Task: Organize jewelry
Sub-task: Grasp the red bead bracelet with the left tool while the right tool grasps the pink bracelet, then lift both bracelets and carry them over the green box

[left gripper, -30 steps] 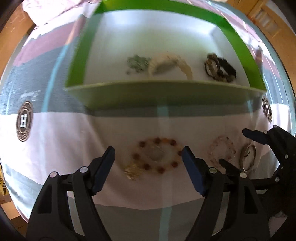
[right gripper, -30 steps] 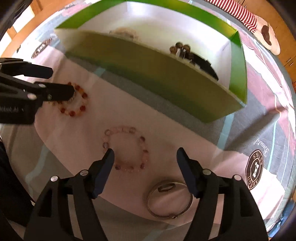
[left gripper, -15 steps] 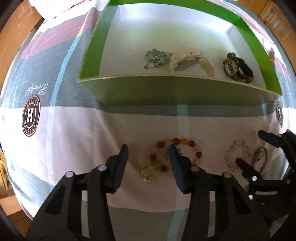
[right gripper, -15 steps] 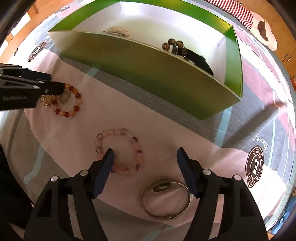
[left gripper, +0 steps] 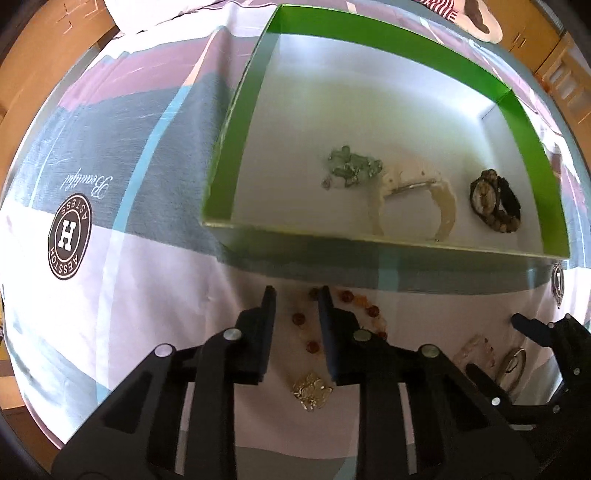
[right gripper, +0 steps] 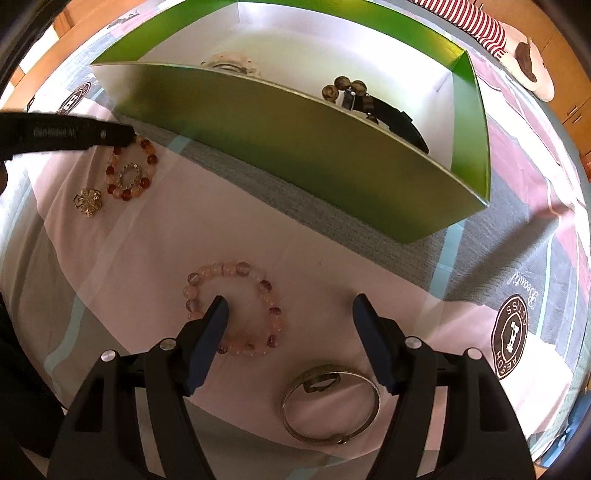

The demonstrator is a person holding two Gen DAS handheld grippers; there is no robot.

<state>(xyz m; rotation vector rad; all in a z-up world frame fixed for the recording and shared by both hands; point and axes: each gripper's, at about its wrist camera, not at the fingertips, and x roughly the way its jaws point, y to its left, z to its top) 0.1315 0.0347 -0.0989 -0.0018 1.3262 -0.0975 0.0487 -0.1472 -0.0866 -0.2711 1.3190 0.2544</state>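
Note:
A green box (left gripper: pixel 218 184) with a white floor holds a pale green bead piece (left gripper: pixel 352 168), a cream watch (left gripper: pixel 413 199) and a dark beaded watch (left gripper: pixel 495 201). My left gripper (left gripper: pixel 295 295) has its jaws narrowed over the far edge of a red-and-amber bead bracelet (right gripper: pixel 129 173) lying on the cloth; whether they pinch it I cannot tell. A gold brooch (left gripper: pixel 312 389) lies beneath that gripper. My right gripper (right gripper: pixel 290 304) is open above a pink bead bracelet (right gripper: pixel 236 306), and a metal bangle (right gripper: pixel 330 402) lies below it.
The box (right gripper: pixel 295 155) stands on a patterned cloth with round brown logos (left gripper: pixel 69 242). A small sparkly ring (right gripper: pixel 130 176) lies inside the red bracelet. A red-striped item (right gripper: pixel 476 26) lies beyond the box. Wooden furniture rings the cloth.
My left gripper has narrowed from wide open and moved forward over the red bracelet toward the box. My right gripper stayed open and shifted slightly over the pink bracelet.

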